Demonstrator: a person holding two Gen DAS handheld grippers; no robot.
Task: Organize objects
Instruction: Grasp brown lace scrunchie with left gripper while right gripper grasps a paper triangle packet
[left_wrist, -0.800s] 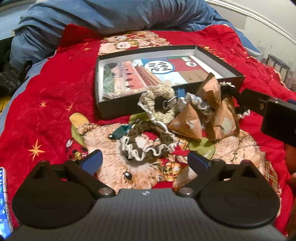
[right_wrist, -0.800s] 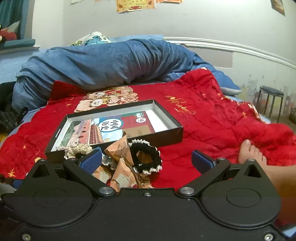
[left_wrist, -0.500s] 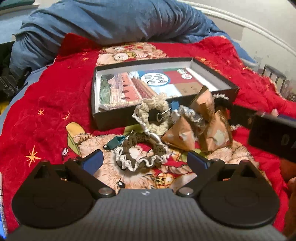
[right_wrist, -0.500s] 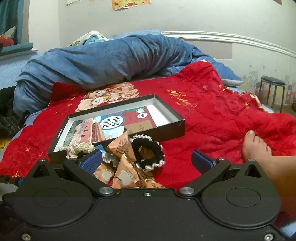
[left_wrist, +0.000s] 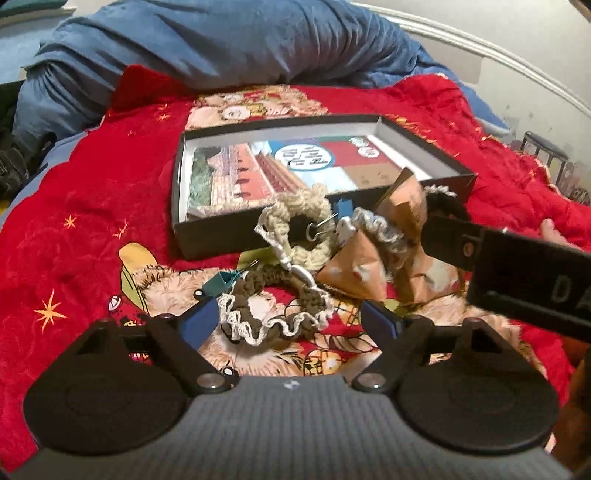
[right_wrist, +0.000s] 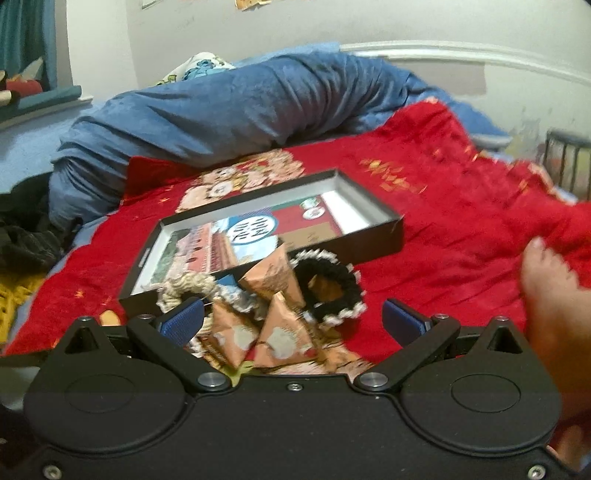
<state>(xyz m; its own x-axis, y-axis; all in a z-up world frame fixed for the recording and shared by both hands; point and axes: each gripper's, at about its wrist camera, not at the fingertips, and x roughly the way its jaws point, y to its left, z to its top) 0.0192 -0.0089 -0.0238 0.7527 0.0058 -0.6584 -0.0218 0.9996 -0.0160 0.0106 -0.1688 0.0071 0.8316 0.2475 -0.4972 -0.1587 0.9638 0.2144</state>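
**A:** Both grippers hang spread wide with nothing between the pads, so we haven't committed to anything yet. Our left gripper (left_wrist: 288, 321) hovers over the brown scrunchie (left_wrist: 275, 308) with the white lace edge, and that looks like the sensible first pick.

**B:** Agreed. How do we take it cleanly?

**A:** We come down tilted as we are, set one pad outside the near arc of the ring and the other inside the hole, and pinch only that band. It's soft and will squash, so we close fully before lifting. We should watch the metal clip (left_wrist: 297, 264) that trails from the cream scrunchie (left_wrist: 295, 225); it lies across the brown one's far side and could drag along.

**B:** And the right gripper (right_wrist: 293, 319)?

**A:** It sits low over the orange pyramid packets (right_wrist: 280, 332), which lie between its open fingers, with the black scrunchie (right_wrist: 332, 291) just beyond them to the right. We keep it clear while the left one works, since the two tools are close.

**B:** Where does everything go?

**A:** Presumably the black box (left_wrist: 207, 240), just behind the pile on the red blanket (left_wrist: 85, 206). The cream scrunchie leans on its near wall. A printed card (left_wrist: 258, 170) covers most of its floor, so we'd drop things on top of it.
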